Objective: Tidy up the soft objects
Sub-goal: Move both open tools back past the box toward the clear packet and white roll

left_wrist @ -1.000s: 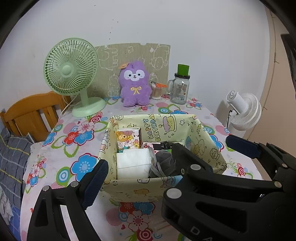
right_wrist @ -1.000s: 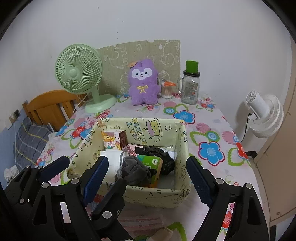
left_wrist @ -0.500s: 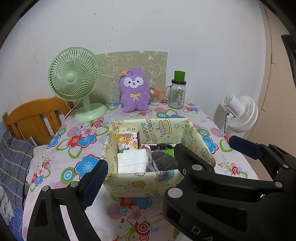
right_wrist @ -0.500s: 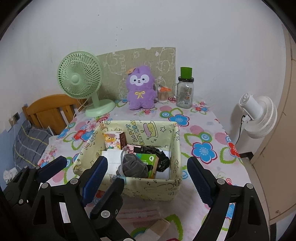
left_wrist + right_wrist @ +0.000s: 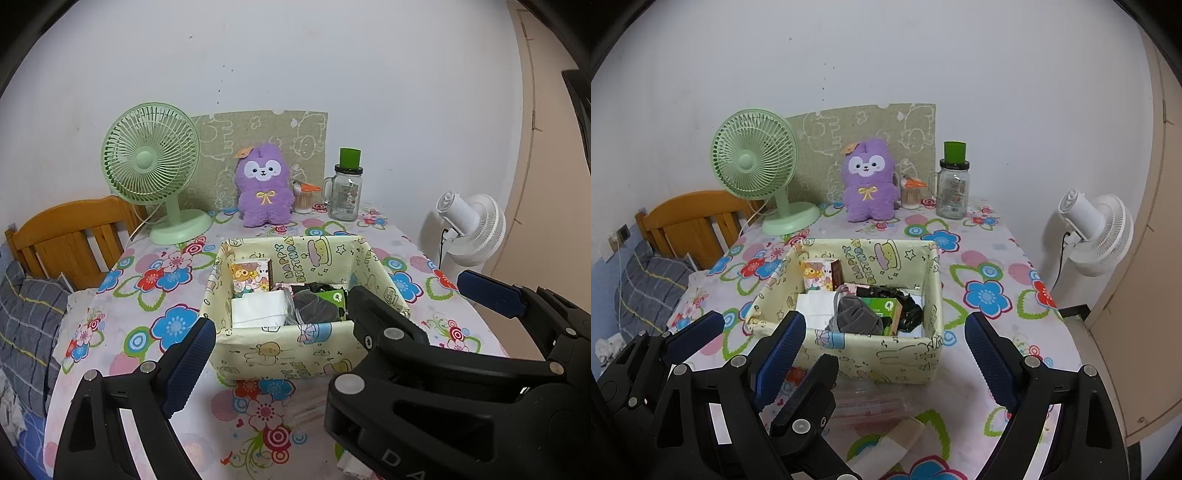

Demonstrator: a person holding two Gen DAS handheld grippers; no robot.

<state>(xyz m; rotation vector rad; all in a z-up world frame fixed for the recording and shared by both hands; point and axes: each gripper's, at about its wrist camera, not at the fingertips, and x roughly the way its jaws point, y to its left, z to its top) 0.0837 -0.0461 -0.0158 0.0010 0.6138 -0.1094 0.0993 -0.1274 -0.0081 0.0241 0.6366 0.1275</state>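
A pale yellow cartoon-print fabric box (image 5: 295, 354) (image 5: 886, 358) stands mid-table. It holds a white tissue pack (image 5: 258, 312) (image 5: 816, 312), a grey soft cloth (image 5: 314, 306) (image 5: 855, 319), a green packet (image 5: 882, 308), a black bundle (image 5: 908, 314) and a small cartoon carton (image 5: 251, 275). A purple plush toy (image 5: 262, 188) (image 5: 870, 182) sits upright at the back. My left gripper (image 5: 291, 350) is open and empty in front of the box; its right finger is hidden behind the right gripper. My right gripper (image 5: 884, 350) (image 5: 428, 299) is open and empty, close beside the left one.
A green desk fan (image 5: 155, 170) stands back left. A glass jar with a green lid (image 5: 347, 188) and a toothpick holder (image 5: 303, 199) are back right. A white fan (image 5: 469, 225) stands off the table's right edge, a wooden headboard (image 5: 70, 236) to its left. Small packets (image 5: 905, 435) lie near the front edge.
Both grippers have drawn back from the box, which now looks smaller and farther away. Their jaws stay open and empty. Nothing on the table has moved.
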